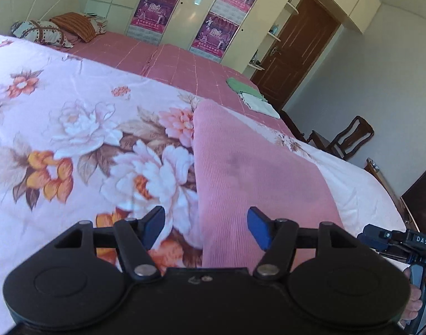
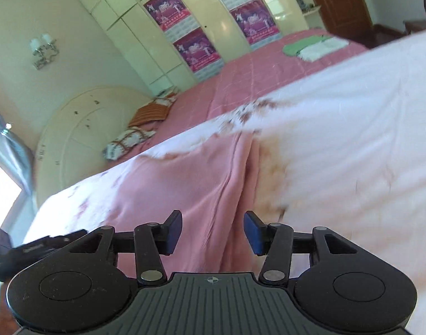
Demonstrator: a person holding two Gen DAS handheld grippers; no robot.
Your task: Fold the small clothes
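Pink garment (image 1: 257, 173) is laid flat on the floral quilt (image 1: 73, 128) of the bed, already folded into a long narrow strip; layered edges are seen in the right wrist view (image 2: 213, 184). Left tool (image 1: 206, 230) is released, jaws apart above the strip's near end, nothing pinched. Right tool (image 2: 213, 233) is also released, jaws apart over the layered edge, no cloth between the pads. Two folded pieces, green (image 1: 240, 86) and white (image 1: 263, 104), are stacked well apart at the far bed edge.

Risks, judged from here: only the top layer could be caught at the next grasp, so the stacked fold would be peeled open. The soft quilt could be pinched together with the garment and dragged up. With a lopsided grasp by the two tools, the strip could be skewed and the next fold left crooked. The right view is blurred, so edge alignment cannot be confirmed.
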